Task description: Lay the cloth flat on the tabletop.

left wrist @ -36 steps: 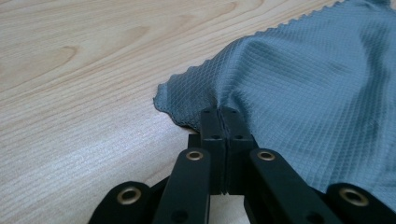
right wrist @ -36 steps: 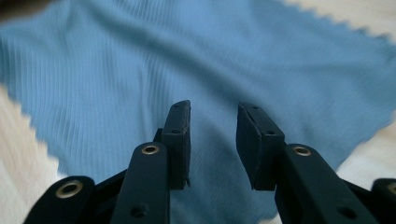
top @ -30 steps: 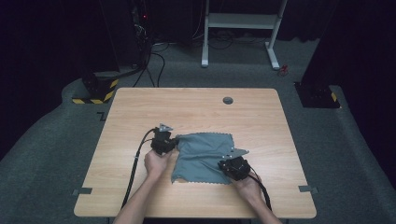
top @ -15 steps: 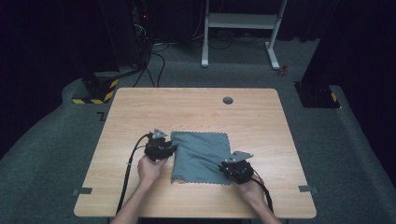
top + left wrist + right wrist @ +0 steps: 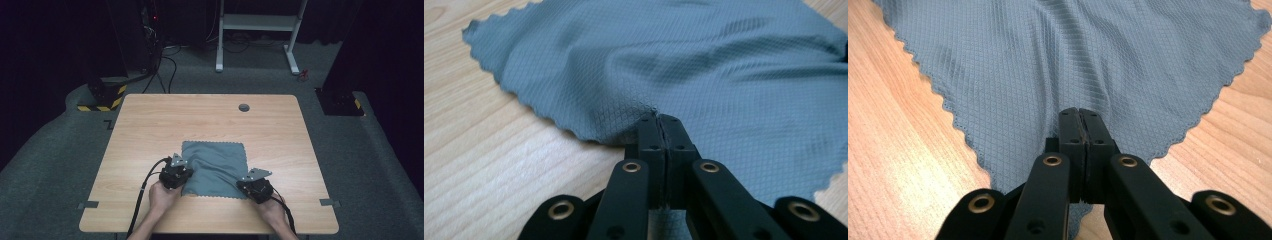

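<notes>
No writing could be read anywhere. Nearest the person, the left gripper (image 5: 179, 170) and right gripper (image 5: 251, 181) had each just pinched closed on a near corner of the cloth (image 5: 216, 165). It was grey-blue, woven in fine diamonds, with zigzag edges, and lay rumpled on the wooden table (image 5: 150, 125). Farther off, a round grommet (image 5: 244, 107) sat near the far edge.
</notes>
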Tool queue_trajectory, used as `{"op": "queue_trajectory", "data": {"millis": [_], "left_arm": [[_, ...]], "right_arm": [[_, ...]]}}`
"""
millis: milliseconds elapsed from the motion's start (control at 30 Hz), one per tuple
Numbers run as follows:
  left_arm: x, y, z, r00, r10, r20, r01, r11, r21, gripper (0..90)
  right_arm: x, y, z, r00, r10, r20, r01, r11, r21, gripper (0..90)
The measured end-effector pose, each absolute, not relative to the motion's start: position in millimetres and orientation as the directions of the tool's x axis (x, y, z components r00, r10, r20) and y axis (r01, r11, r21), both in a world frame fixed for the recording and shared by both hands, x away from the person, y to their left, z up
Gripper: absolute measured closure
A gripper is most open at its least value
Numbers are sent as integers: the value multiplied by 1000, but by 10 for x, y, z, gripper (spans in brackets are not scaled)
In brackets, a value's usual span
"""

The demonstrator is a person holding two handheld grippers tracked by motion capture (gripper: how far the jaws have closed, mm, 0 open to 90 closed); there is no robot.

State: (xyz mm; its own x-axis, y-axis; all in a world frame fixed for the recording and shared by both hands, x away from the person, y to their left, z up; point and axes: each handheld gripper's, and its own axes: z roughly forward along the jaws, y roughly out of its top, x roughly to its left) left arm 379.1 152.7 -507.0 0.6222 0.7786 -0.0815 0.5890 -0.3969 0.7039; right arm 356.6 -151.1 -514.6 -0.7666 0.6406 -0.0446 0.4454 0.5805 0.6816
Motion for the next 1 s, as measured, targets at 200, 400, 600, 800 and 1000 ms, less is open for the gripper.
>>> {"op": "queue_trajectory", "data": {"millis": [200,400,600,800,1000], "left_arm": [[3735,1532,-5057,614,787,-59,592,-409,694,888],[3593,1582,-5030,587,808,-47,588,-386,711,675],[3413,1607,-5077,577,813,-75,587,-350,730,547],[3223,1603,-5075,587,810,-2,549,-396,736,519],[3155,1669,-5180,566,825,-17,581,-384,718,528]], "right_arm": [[3555,-1531,-5124,-762,647,-35,449,566,692,897],[3499,-1555,-5100,-764,645,-24,441,550,709,844],[3413,-1539,-5065,-768,641,-2,447,538,714,693],[3365,-1560,-5083,-769,639,12,453,531,716,711],[3326,-1535,-5154,-776,630,-22,440,567,697,787]]}}
